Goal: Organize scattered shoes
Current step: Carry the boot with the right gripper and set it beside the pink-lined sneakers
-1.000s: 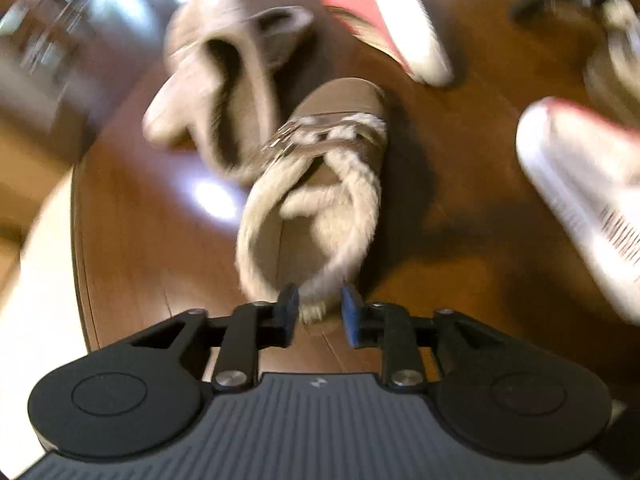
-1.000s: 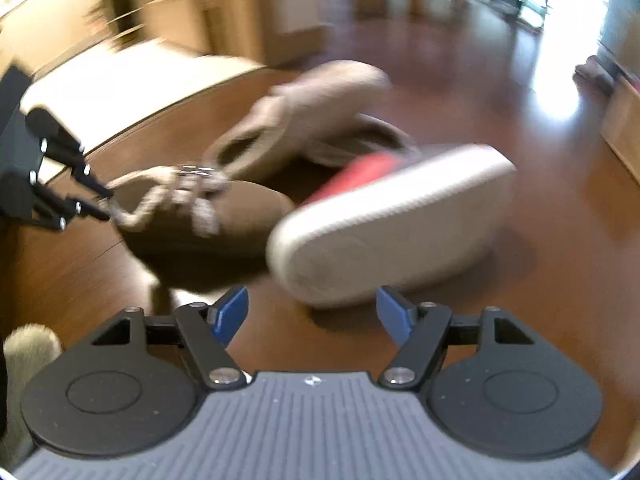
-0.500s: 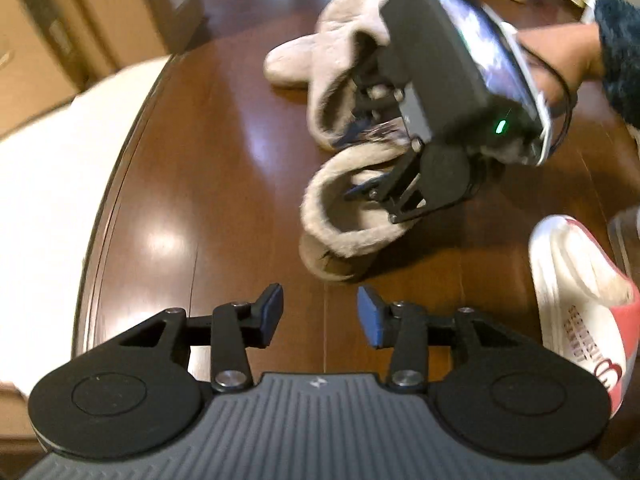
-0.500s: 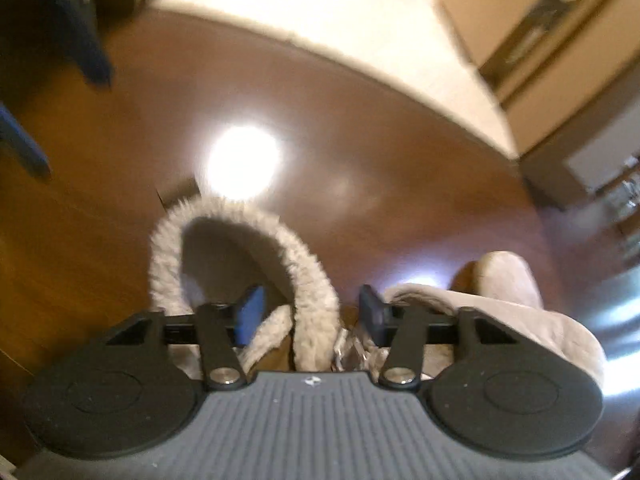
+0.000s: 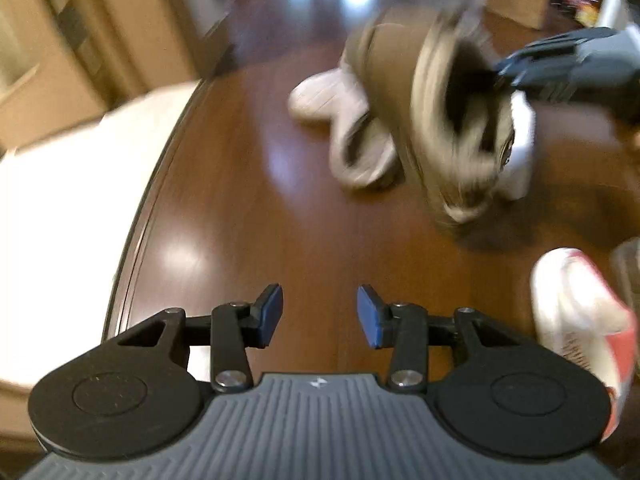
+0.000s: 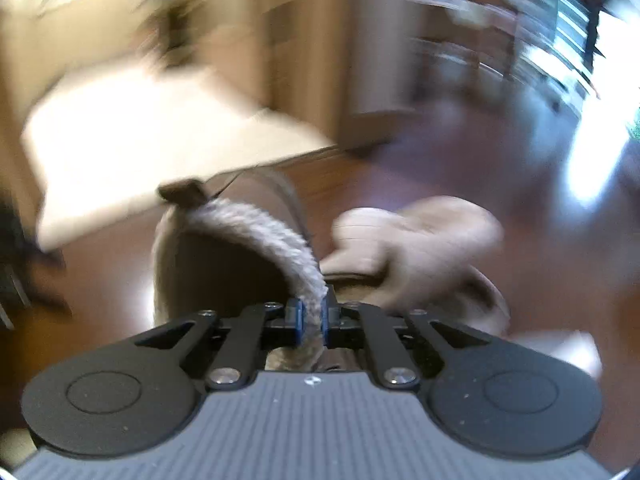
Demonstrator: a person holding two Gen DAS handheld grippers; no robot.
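The right tool (image 6: pixel 311 322) is clenched on the brown shoe's (image 6: pixel 224 264) furry collar; the left tool (image 5: pixel 319 312) stands released over the wooden floor (image 5: pixel 248 216).

Your left gripper (image 5: pixel 319 312) points steeply downward, jaws parted with nothing between them. Your right gripper (image 6: pixel 312 320) has its jaws clamped on the fleece collar of a brown shoe (image 6: pixel 248 248), carried tilted, heavily blurred.

Glossy dark wood floor (image 5: pixel 248 216), fleecy-rimmed suede shoe (image 6: pixel 256 232), matt black plastic tongs (image 6: pixel 312 320)
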